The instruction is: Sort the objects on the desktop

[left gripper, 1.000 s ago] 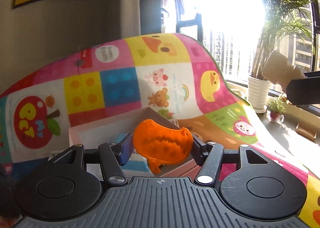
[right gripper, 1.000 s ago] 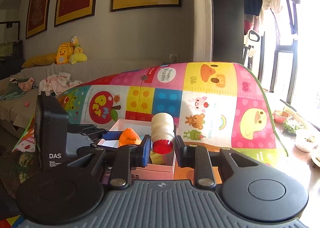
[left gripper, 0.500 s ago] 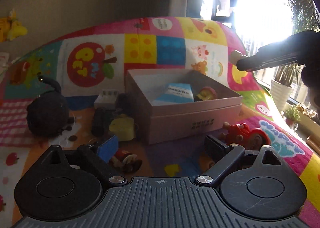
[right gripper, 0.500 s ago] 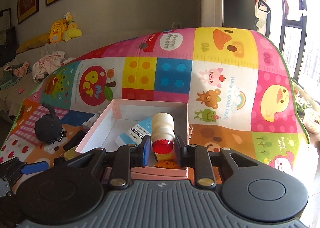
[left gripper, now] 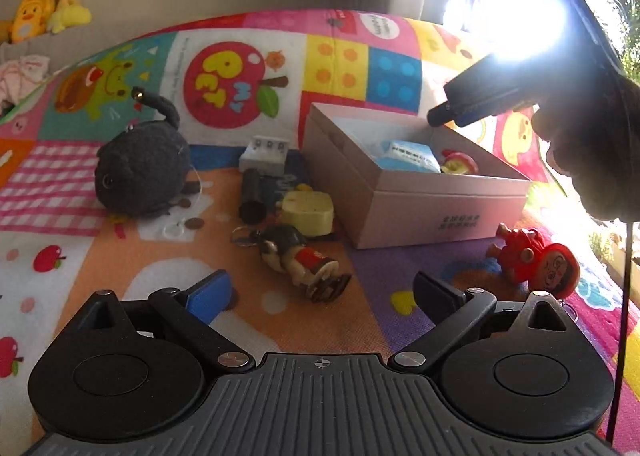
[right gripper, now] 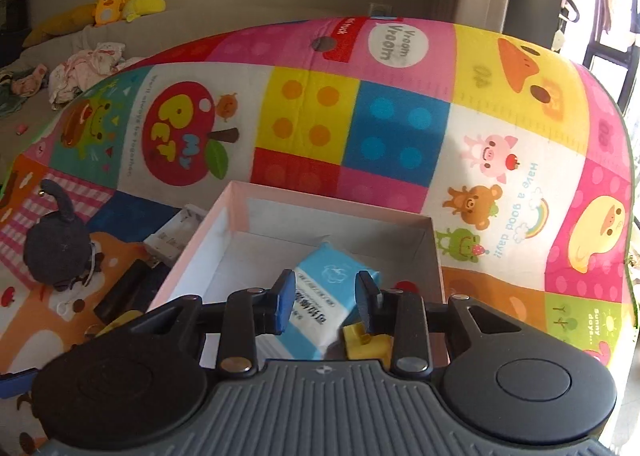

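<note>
Only the left view shows the figurine [left gripper: 298,256] lying lengthwise ahead of the spread, empty left hand-held gripper [left gripper: 320,292]. The right hand-held gripper [right gripper: 326,302], just opening, empty, hovers over the box [right gripper: 240,232].

Window glare is blowing out the top right of the left wrist view, so the right gripper [left gripper: 436,116] over the pink box [left gripper: 440,212] is showing only as a dark silhouette, jaws unreadable there. The hand [left gripper: 592,144] holding it is running off the right edge. In the right wrist view, the gripper body is covering the box's near wall, half the tissue pack [right gripper: 320,308], and most of a yellow thing [right gripper: 366,342], possibly a toy.
</note>
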Tool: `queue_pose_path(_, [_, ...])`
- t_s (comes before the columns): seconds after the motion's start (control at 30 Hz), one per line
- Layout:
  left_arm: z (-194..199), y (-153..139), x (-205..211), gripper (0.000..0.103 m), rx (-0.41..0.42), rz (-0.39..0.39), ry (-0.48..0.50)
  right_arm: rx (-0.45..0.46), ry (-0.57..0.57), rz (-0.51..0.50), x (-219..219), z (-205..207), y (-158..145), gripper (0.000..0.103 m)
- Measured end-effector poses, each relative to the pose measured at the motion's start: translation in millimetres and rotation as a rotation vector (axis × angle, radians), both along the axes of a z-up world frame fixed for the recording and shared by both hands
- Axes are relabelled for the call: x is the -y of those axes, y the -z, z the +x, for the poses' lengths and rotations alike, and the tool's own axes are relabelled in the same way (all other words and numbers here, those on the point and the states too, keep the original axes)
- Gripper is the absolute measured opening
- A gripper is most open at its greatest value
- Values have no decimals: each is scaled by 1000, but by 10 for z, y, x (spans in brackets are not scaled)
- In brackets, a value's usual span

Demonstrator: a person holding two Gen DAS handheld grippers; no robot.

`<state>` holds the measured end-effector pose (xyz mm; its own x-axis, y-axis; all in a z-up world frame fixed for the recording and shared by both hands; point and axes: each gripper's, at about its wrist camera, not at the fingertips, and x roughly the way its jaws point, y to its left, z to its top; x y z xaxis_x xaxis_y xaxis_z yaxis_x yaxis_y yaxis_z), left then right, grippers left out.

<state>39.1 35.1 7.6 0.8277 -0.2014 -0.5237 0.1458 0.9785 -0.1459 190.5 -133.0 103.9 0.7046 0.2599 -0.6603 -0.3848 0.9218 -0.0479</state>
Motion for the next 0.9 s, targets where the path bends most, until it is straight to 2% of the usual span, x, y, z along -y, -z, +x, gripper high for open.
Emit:
queue_pose_path(0.1, [-13,12,49,100,-16,25,14,-43,-131,6,-380,-174,36,34])
queue_pose_path(0.17, [-30,15,76,100,-21,37,29,-26,-188,-37,-651,-268,118,34])
queue_pose_path(0.3, [-83,21,122,101,-27,54,45,15,-242,-146,-1126,-329,347,31])
queue_pose_path(0.43, [-145,23,100,101,-18,42,42,29,-259,-235,-1385,-241,553,29])
queue_pose_path(0.57, [-154,24,66,101,-22,24,43,-30,-285,-246,-1315,-283,648,23])
queue_pose_path(0.63, [-177,25,74,101,-21,24,68,-10,-326,-252,-1200,-444,626,23])
queue_pose_path(0.77, [-218,26,105,103,-29,14,151,-43,-381,-256,-901,-736,598,23])
queue_pose_path(0.9, [-256,36,146,103,-29,31,167,-87,-356,-280,-527,-913,693,23])
